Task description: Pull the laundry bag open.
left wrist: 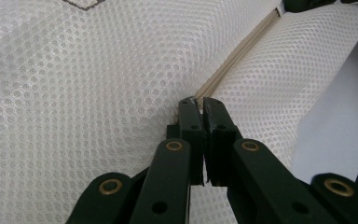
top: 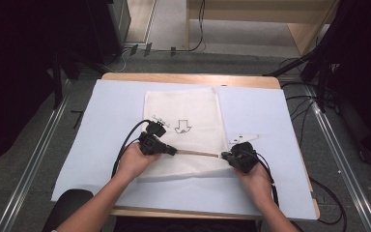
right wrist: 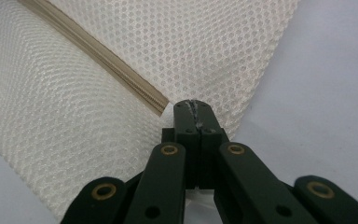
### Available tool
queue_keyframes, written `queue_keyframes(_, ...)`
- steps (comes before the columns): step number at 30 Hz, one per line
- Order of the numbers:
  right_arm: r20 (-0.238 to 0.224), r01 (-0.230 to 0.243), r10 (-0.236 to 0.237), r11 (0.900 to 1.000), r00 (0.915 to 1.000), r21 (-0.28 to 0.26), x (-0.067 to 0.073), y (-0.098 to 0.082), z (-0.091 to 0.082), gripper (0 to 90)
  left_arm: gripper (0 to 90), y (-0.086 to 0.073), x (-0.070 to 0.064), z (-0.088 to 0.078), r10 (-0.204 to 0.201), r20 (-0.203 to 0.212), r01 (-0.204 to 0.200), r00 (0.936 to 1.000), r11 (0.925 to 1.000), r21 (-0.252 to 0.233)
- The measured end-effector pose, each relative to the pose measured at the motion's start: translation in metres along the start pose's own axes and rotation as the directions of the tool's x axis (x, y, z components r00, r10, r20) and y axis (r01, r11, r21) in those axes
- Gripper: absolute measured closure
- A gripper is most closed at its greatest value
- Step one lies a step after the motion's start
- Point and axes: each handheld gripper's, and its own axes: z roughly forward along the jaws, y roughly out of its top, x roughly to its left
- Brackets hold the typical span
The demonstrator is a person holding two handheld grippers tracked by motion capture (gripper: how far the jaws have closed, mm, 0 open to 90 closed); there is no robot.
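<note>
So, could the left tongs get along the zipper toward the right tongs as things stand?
Probably yes. The left tongs are shut at the zipper's left end, the right tongs pinch the mesh bag at the other end, and the stretch between looks bare.

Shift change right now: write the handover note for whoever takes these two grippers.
Left gripper: shut at the zipper of the white mesh bag, apparently on its slider.
Right gripper: shut on the bag's edge, at the zipper's end.
The bag lies flat on the white sheet, zipper stretched between the grippers.
Done: both ends gripped, zipper taut.
Left: probably running the slider along; how far it is zipped I cannot tell.
</note>
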Motion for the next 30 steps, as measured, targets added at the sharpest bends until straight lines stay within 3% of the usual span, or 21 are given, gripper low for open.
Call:
queue_keyframes(2,0.0,-0.002,0.002,1.0,1.0,0.0,0.0,0.0,0.0,90.0,89.1,-0.002,0.001,-0.002,0.013,-0.039,-0.013,0.9992,0.9998,0.017)
queue_keyframes(8,-0.006,0.002,-0.002,1.0,1.0,-0.005,-0.002,-0.001,0.0,90.0,89.1,-0.017,0.021,-0.021,-0.044,-0.055,0.044,0.9975,0.999,-0.006)
queue_keyframes(16,-0.007,0.001,-0.001,1.0,1.0,-0.003,-0.001,-0.001,0.0,90.0,89.0,-0.044,0.046,-0.046,-0.082,-0.098,0.081,0.9918,0.9966,-0.012)
queue_keyframes(20,-0.012,0.0,0.0,1.0,0.9999,-0.003,-0.002,-0.001,0.0,90.0,89.0,-0.055,0.056,-0.057,-0.121,-0.073,0.118,0.99,0.9919,-0.049)
queue_keyframes(25,-0.01,0.001,-0.001,1.0,0.9999,-0.002,-0.002,0.0,0.0,90.0,89.0,-0.06,0.056,-0.06,-0.101,-0.091,0.096,0.9907,0.9939,-0.054)
queue_keyframes(28,-0.016,-0.001,0.001,1.0,0.9999,-0.001,-0.002,0.0,0.0,90.0,88.9,-0.061,0.058,-0.06,-0.109,-0.082,0.103,0.9907,0.9922,-0.07)
queue_keyframes(30,-0.023,-0.002,0.002,1.0,0.9997,0.001,-0.004,0.0,0.0,90.0,88.8,-0.061,0.057,-0.06,-0.088,-0.085,0.082,0.9924,0.9938,-0.076)
